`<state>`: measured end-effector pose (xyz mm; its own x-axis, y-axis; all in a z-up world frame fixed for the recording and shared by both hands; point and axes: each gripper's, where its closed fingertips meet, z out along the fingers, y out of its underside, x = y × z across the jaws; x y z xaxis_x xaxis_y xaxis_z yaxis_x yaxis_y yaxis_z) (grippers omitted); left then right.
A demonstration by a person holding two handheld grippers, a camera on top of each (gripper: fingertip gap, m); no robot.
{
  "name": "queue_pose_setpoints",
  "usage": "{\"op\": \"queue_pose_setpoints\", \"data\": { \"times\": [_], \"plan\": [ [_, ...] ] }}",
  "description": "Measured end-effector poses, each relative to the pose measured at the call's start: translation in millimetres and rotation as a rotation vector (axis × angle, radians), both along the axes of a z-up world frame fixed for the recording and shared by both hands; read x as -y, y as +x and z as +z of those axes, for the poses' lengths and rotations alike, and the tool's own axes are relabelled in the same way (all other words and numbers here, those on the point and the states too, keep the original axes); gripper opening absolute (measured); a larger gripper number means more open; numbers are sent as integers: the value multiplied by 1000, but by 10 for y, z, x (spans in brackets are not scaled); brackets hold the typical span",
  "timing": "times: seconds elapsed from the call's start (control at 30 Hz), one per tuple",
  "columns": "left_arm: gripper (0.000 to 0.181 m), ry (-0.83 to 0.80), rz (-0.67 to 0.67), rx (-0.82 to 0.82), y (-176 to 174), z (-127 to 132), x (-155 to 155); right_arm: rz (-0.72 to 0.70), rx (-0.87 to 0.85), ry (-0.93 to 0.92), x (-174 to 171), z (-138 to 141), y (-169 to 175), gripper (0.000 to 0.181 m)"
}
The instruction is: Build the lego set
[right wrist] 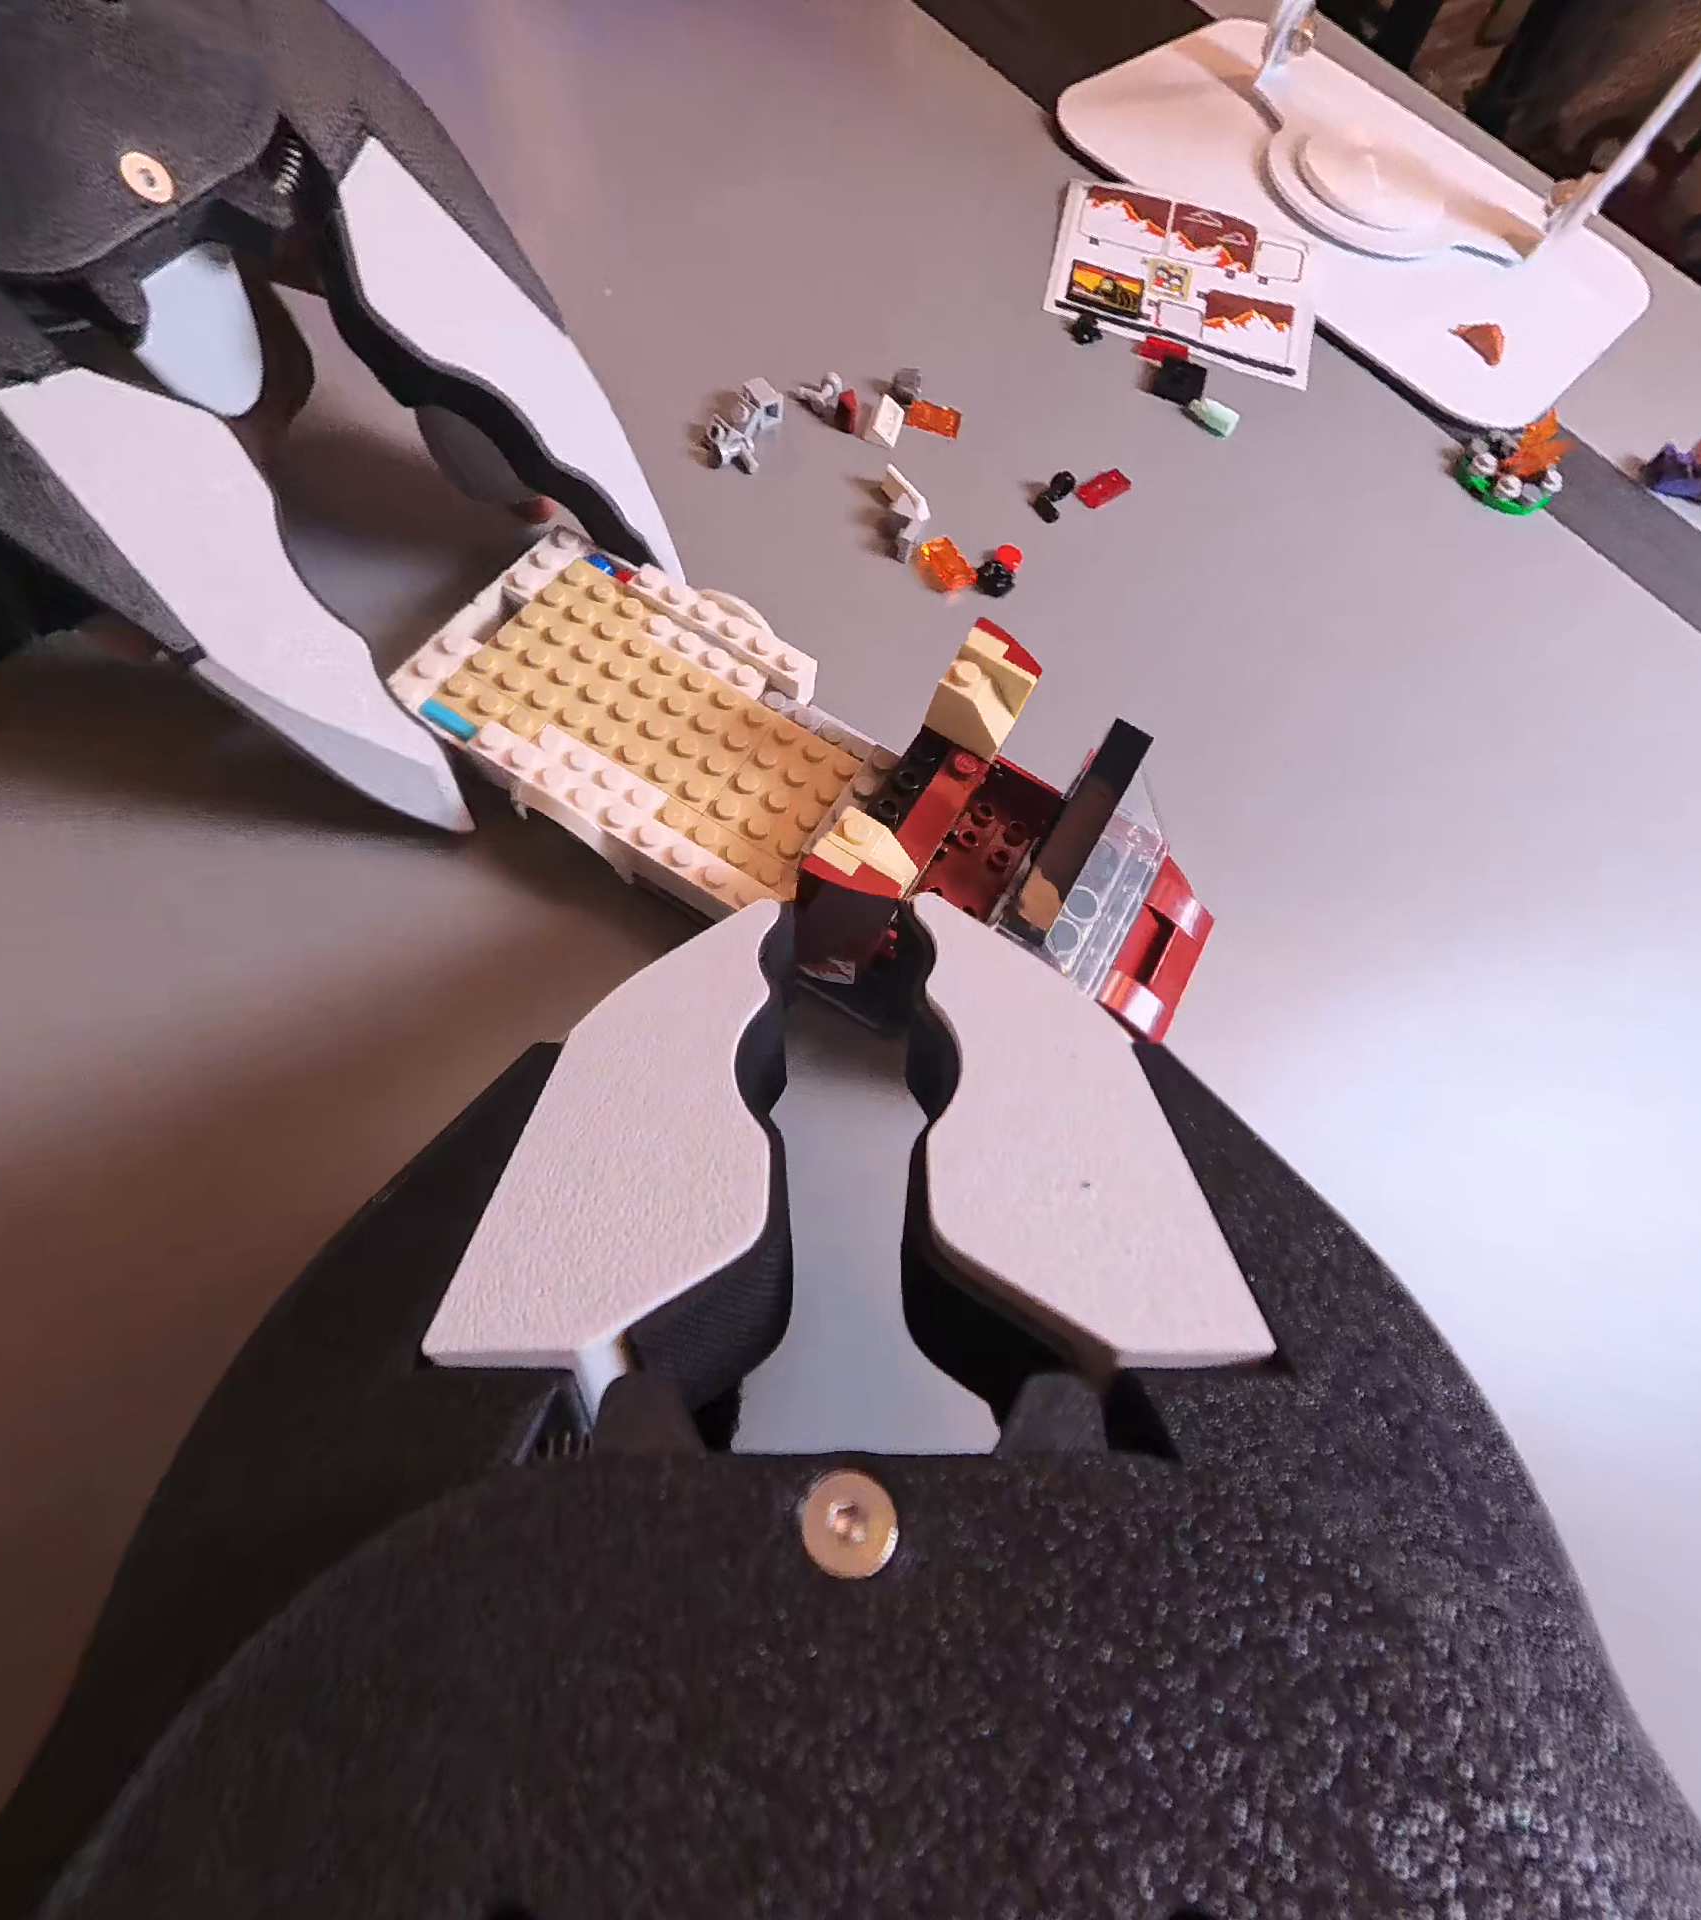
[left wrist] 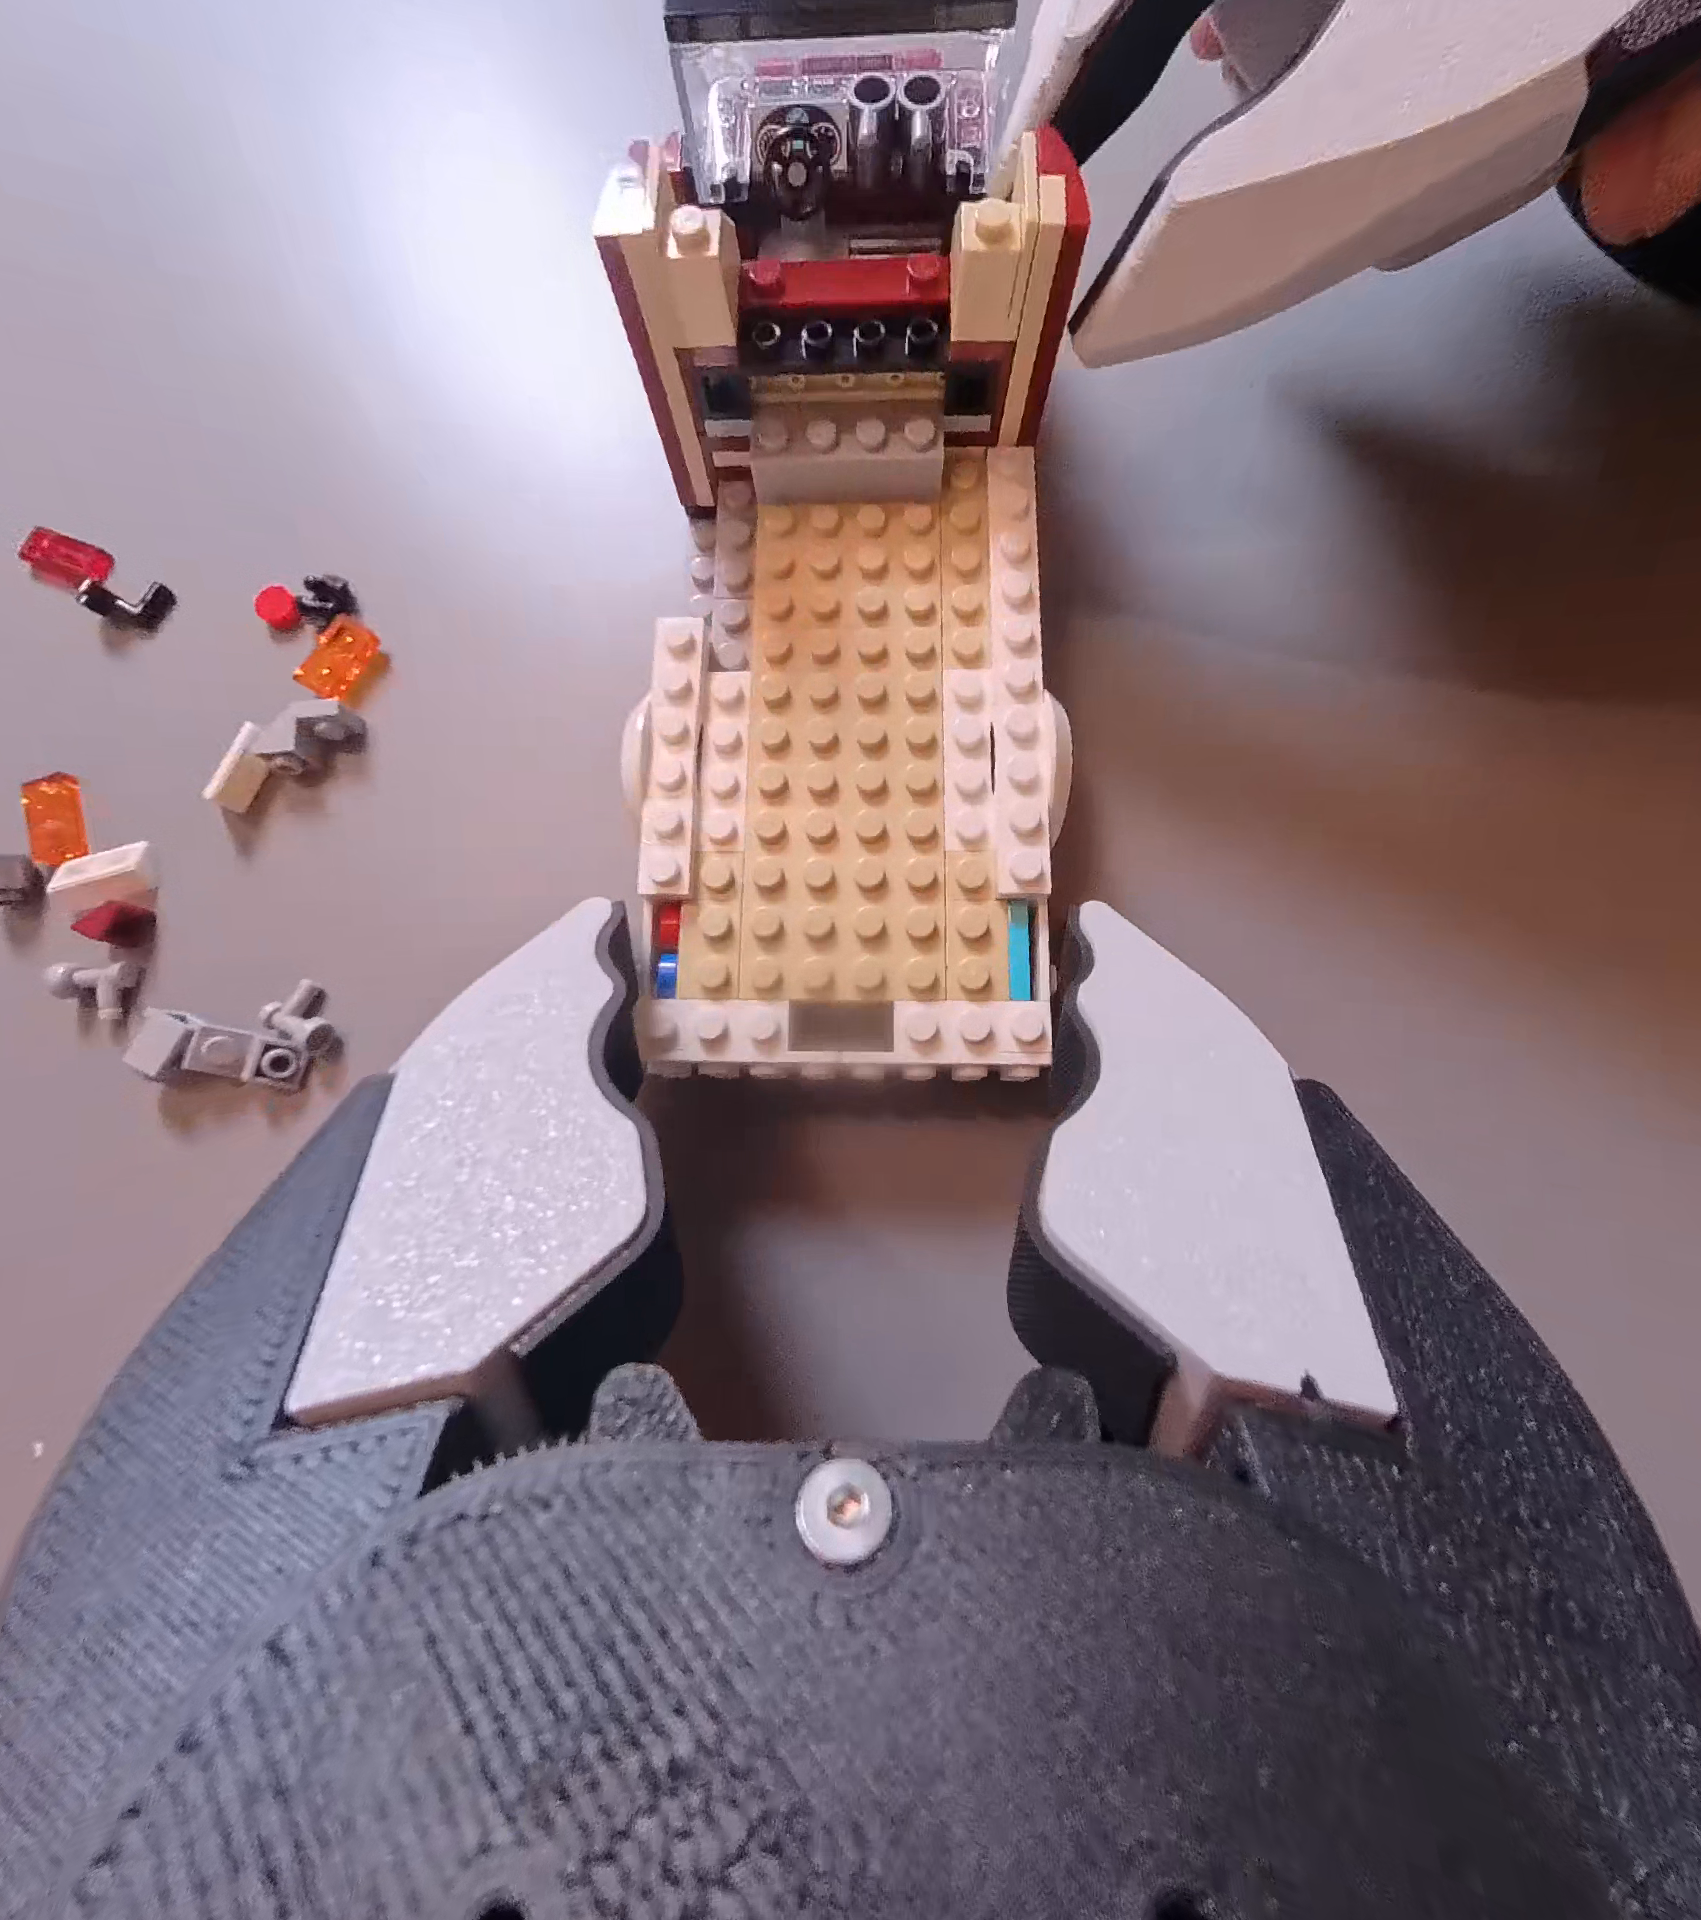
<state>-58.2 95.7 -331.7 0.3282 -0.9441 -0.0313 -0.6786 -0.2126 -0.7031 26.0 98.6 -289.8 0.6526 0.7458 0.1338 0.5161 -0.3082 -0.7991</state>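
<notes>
A lego vehicle [left wrist: 846,727] with a tan studded bed, white rim and dark red cab lies on the grey table; it also shows in the right wrist view [right wrist: 659,727]. My left gripper [left wrist: 846,977] straddles its rear end, one finger against each side, shut on it; it also shows in the right wrist view [right wrist: 555,665]. My right gripper [right wrist: 846,935] is closed on the dark red side wall of the cab [right wrist: 846,914]. In the left wrist view it [left wrist: 1054,239] sits at the cab's right side, held by a gloved hand [left wrist: 1656,177].
Several small loose pieces [left wrist: 202,779] in grey, white, orange, red and black lie left of the vehicle, also seen farther off [right wrist: 887,468]. Beyond them are a sticker sheet [right wrist: 1178,281], a white stand base [right wrist: 1397,208] and a small green-based build [right wrist: 1511,468]. The gap from one gripper's tips to the other's is roughly 10 cm.
</notes>
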Motion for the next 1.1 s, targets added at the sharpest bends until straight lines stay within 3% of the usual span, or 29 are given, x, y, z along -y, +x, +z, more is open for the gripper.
{"op": "queue_pose_setpoints", "data": {
  "times": [0.13,0.3,0.43,0.57,0.7,0.8,0.9,1.1],
  "plan": [
    [78,0,-6,7,-100,2,-49,84,-36,13,7,93,-92,20],
    [78,6,-38,23,-191,5,-94,166,-150,151,-224,759,-73,22],
    [78,12,-65,52,-240,15,-136,101,-103,375,-971,1257,41,23],
    [83,1,-54,154,-235,172,-127,-37,-117,405,-2034,1504,99,27],
    [80,61,-16,308,-223,505,-190,-250,-166,396,-3038,1594,259,36],
    [69,159,65,391,-304,737,-334,-356,-236,355,-3467,1564,301,36],
    [58,236,164,454,-416,935,-506,-404,-310,301,-3668,1509,263,20],
    [52,322,310,528,-586,1224,-744,-399,-478,249,-3674,1451,281,15]
  ]
}}
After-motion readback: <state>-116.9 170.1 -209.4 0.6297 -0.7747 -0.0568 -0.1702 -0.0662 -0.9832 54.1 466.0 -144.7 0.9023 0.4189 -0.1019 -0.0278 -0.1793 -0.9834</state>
